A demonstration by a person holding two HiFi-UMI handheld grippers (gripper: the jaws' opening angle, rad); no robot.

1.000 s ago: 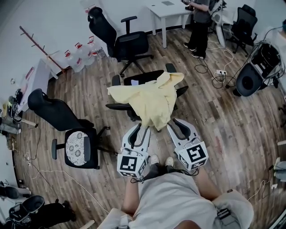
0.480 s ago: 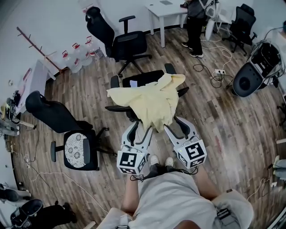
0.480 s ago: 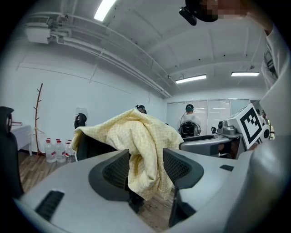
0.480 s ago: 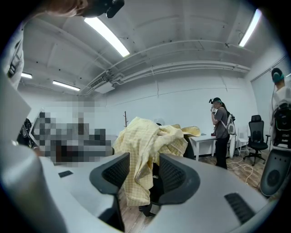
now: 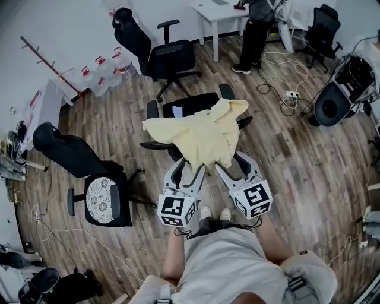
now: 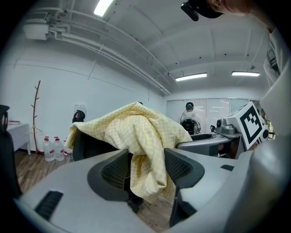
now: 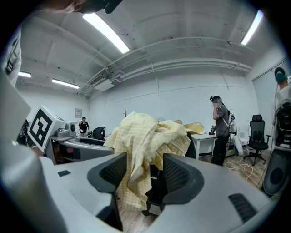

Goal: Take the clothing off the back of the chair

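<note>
A pale yellow checked garment [image 5: 199, 133] lies draped over the back of a black office chair [image 5: 185, 105] in the middle of the head view. Its lower end hangs toward me. My left gripper [image 5: 189, 172] and right gripper [image 5: 233, 164] reach side by side to that hanging end. The left gripper view shows the garment [image 6: 136, 132] dangling in the gap of the left gripper [image 6: 146, 166], whose jaws are opening. The right gripper [image 7: 138, 170] is also opening, with a fold of the garment [image 7: 145, 136] between its jaws. Neither pair of pads presses the cloth.
Wooden floor all round. A second black chair [image 5: 163, 53] stands behind, a third [image 5: 89, 172] with a patterned seat at my left. At the back are a white table [image 5: 222, 15], a standing person [image 5: 255, 35], water bottles [image 5: 101, 77] and floor cables [image 5: 285, 89].
Both grippers have moved forward to the garment's hanging end and their jaws have spread wider. The person at the back has stepped left.
</note>
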